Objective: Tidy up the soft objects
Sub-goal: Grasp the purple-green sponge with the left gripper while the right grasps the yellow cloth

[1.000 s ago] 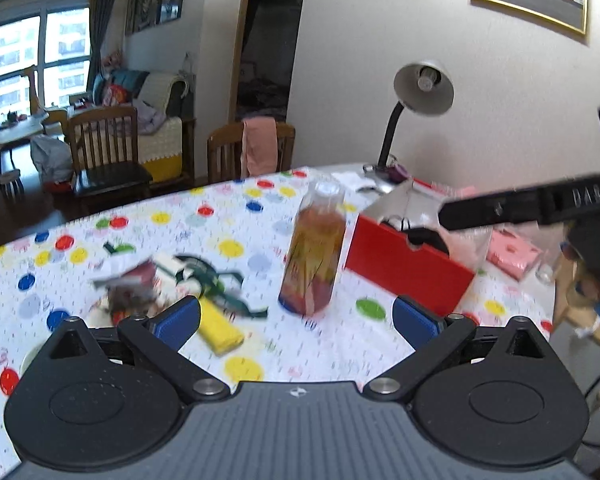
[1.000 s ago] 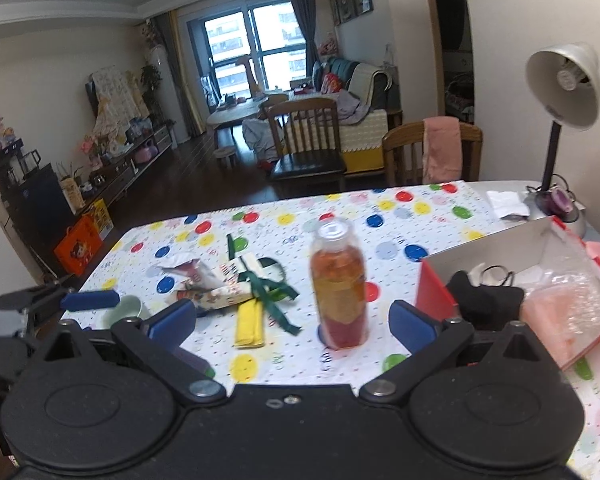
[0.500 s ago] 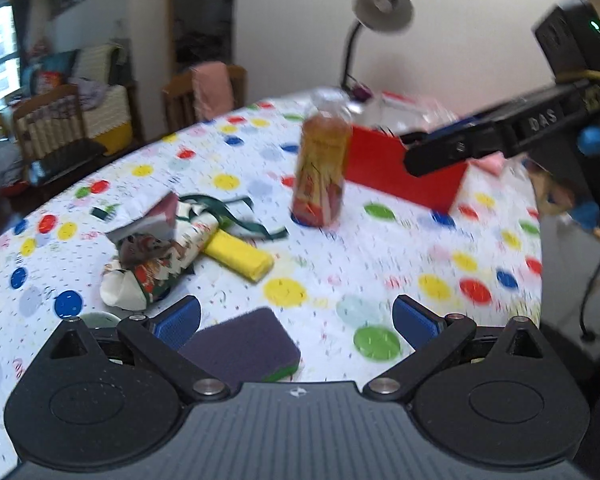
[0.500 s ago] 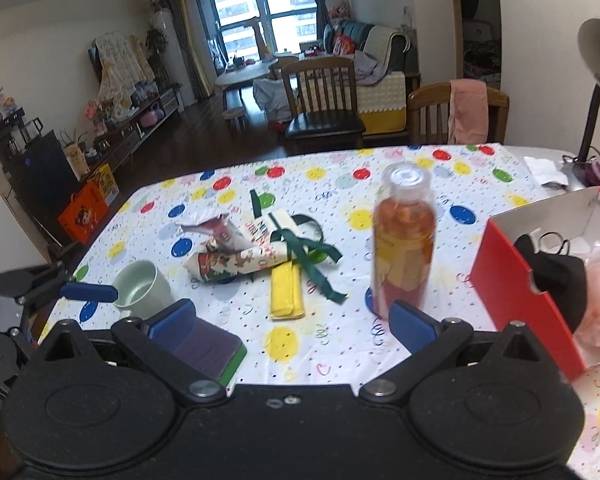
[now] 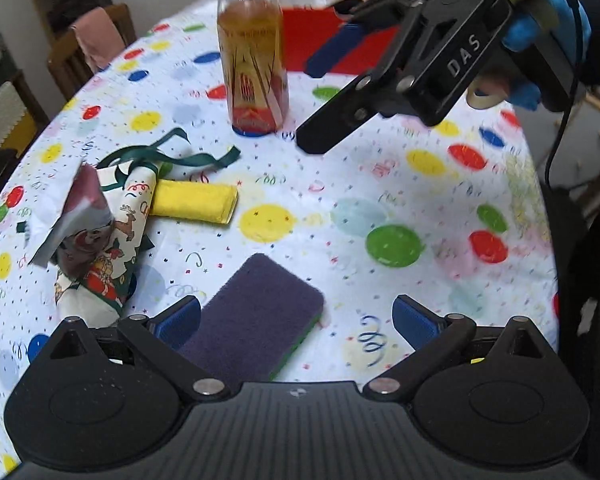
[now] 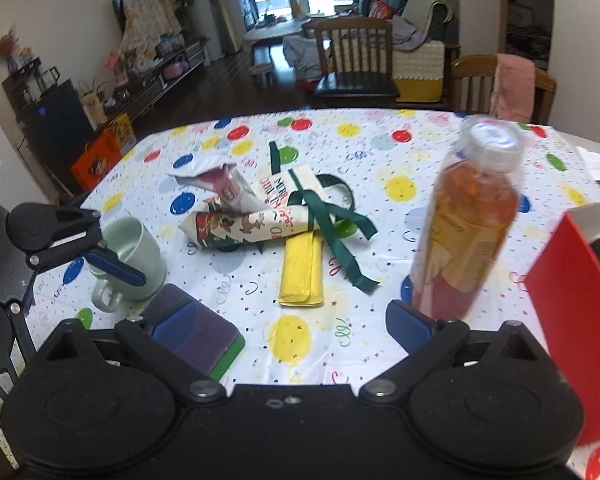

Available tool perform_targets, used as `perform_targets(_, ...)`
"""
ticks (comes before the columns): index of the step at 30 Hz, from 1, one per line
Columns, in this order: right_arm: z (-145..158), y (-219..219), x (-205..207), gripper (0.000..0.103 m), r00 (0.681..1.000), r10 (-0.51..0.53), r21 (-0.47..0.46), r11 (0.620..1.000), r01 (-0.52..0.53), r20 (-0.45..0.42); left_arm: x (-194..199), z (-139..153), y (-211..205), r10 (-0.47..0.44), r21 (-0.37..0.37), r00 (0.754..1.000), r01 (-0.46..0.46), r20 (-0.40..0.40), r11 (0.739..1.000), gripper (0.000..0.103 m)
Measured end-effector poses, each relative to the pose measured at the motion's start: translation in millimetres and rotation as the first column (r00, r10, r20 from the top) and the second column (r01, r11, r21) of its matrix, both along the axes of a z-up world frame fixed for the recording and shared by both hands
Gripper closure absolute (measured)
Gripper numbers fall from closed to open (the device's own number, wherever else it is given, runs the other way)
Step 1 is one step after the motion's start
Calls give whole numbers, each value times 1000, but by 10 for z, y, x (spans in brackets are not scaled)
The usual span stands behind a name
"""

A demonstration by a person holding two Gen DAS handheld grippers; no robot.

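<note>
A purple sponge with a green base [image 5: 260, 312] lies on the dotted tablecloth just in front of my open left gripper [image 5: 296, 322], by its left finger; it also shows in the right wrist view [image 6: 198, 332]. A yellow folded cloth [image 5: 194, 201] [image 6: 303, 272] lies beyond it. A Christmas-print fabric bag with green ribbon [image 5: 112, 236] [image 6: 256, 220] lies beside the cloth. My right gripper [image 6: 290, 326] is open and empty, hovering above the table; it shows in the left wrist view [image 5: 328, 92] near the bottle.
A bottle of orange drink [image 5: 254, 68] [image 6: 468, 220] stands mid-table. A red box [image 6: 572, 296] holding dark and pink items stands at the right. A pale green mug [image 6: 134, 260] stands at the left. Wooden chairs [image 6: 356, 64] stand beyond the far edge.
My left gripper has tilted down and closed in on the table, so the purple sponge now lies at its fingers. My right gripper has moved forward and lower toward the bottle.
</note>
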State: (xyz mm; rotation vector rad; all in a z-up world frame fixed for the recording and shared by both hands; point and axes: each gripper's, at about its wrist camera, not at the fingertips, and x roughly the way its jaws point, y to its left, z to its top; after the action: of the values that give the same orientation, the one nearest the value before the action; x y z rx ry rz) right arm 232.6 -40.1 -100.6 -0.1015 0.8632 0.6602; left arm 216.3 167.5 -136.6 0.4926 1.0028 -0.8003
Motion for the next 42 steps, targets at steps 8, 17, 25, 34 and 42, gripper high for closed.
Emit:
perform_targets(8,-325,297,313,12,999,34,-23,999,-35,-21,294,-246,-104,-74,53,995,77,-70,996,0)
perform_targets(17,-664,626,599,28,998,60,-94,994,-61,-20,421,-479,-166,-111,125,987,125,-116,984,1)
perform_targets(25,-813,752,706,45,997,72,-141,987,-72,-6,436,-611,-166,-115,167,985,136,-130,976,4)
perform_targets(34,-922,877,729,61,997,73,-209,976,-66,28,466,-629,-135,-76,174,991,94,-106,980,13)
perform_targets(42,-905,878,706,66,997,67,-207,977,-59,34,395,-602,-131,-54,166,994,69,-94,984,15)
